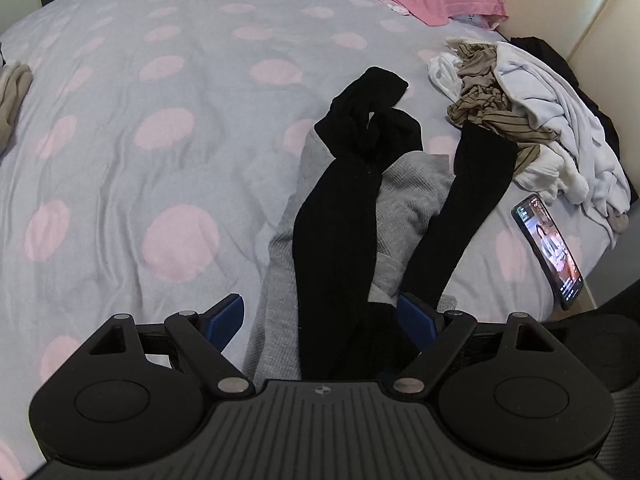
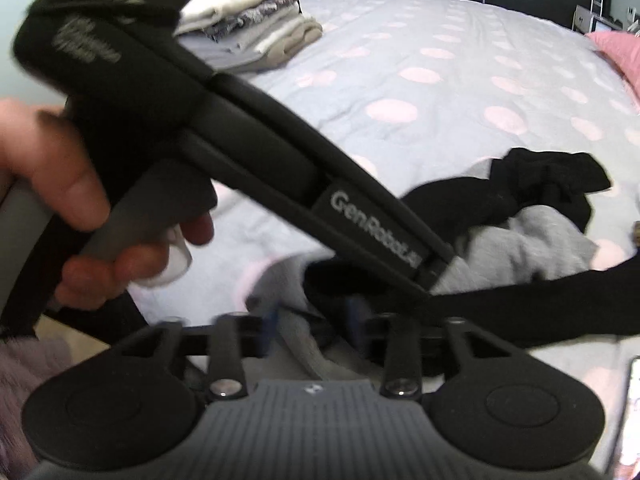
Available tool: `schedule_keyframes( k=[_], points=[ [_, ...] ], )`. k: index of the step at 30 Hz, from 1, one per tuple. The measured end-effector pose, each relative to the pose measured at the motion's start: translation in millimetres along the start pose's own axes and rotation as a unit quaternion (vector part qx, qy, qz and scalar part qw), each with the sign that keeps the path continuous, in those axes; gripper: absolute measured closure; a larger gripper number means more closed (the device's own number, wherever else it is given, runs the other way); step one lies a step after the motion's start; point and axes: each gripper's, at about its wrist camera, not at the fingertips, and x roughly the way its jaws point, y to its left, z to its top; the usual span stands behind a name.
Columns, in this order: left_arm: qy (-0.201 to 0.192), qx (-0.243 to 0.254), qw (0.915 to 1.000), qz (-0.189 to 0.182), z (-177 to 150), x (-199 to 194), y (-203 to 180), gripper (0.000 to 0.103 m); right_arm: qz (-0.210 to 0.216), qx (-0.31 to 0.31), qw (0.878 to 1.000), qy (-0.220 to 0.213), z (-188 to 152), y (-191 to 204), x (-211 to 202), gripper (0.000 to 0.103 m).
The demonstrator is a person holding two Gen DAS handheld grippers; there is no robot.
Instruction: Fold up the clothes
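On black tool body (image 2: pixel 376 228), "GenRobot", blurred strap lettering perhaps "DAS"

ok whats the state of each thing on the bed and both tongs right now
left tongs: open, black and grey clothes between them
right tongs: blurred, look open, grey fabric between
black garment: unfolded, over the grey one
grey garment: crumpled
clothes pile: unfolded heap
folded stack: folded
phone: screen on

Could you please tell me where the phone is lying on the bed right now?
In the left wrist view the phone lies at the bed's right edge, screen lit, just below the pile of unfolded clothes and right of the black garment.
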Motion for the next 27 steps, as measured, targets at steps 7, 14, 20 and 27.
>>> schedule_keyframes(
  k=[7,14,20,27],
  points=[
    [0.006,0.024,0.9993,0.029,-2.5,17.2,-13.4,0.034,-0.052,0.007,0.998,0.033,1.9,-29.5,-16.0,0.045],
    [0.006,-0.087,0.9960,-0.022,1.8,17.6,24.0,0.087,-0.117,-0.043,0.991,0.049,19.9,-77.3,-25.0,0.044],
    [-0.016,-0.086,0.9961,0.005,27.8,-5.5,40.9,0.098,-0.143,-0.060,0.987,0.051,55.8,-119.5,-18.6,0.044],
    [0.008,-0.071,0.9974,-0.012,40.5,0.2,52.8,0.083,-0.145,-0.028,0.986,0.074,99.1,-159.9,36.6,0.044]
  ],
)
